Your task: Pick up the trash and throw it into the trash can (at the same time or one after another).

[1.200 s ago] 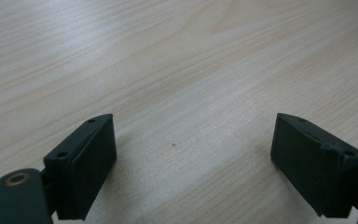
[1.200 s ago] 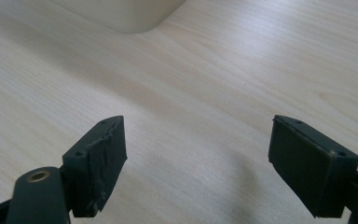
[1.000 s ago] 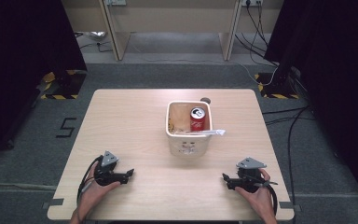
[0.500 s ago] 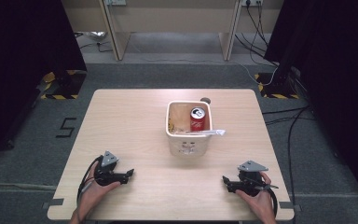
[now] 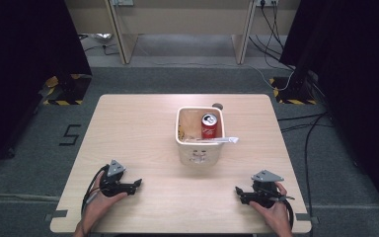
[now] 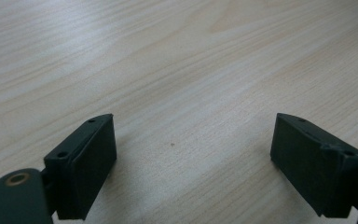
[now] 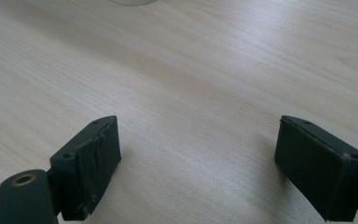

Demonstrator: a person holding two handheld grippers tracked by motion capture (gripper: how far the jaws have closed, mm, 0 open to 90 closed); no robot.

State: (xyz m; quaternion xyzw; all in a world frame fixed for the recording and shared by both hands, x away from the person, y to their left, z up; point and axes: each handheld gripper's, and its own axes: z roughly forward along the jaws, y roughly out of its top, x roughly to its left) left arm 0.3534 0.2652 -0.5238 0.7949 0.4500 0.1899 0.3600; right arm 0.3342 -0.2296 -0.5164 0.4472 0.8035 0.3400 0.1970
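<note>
1. High view: a white bin (image 5: 199,148) stands near the middle of the wooden surface (image 5: 128,128), well ahead of both sets of fingers and between them. Inside it a red can (image 5: 209,125) stands upright at the side nearer the right gripper; the rest of its floor holds small brownish bits too small to name. A pale flat strip (image 5: 220,140) lies across the bin's near rim, sticking out toward the right gripper's side. A small dark round thing (image 5: 217,105) sits just behind the bin.
2. Same view: the left gripper (image 5: 137,183) and the right gripper (image 5: 238,190) rest low on the surface, each in a hand, their tips turned inward toward each other and well apart.
3. Left gripper view: the fingers (image 6: 86,161) are spread wide, with bare wood between them.
4. Right gripper view: the fingers (image 7: 91,161) are spread wide over bare wood; the bin's base (image 7: 131,2) shows far ahead at the top edge.
5. Against the earlier pictures, bin, can and left gripper sit as they were; the right gripper has shifted slightly.
</note>
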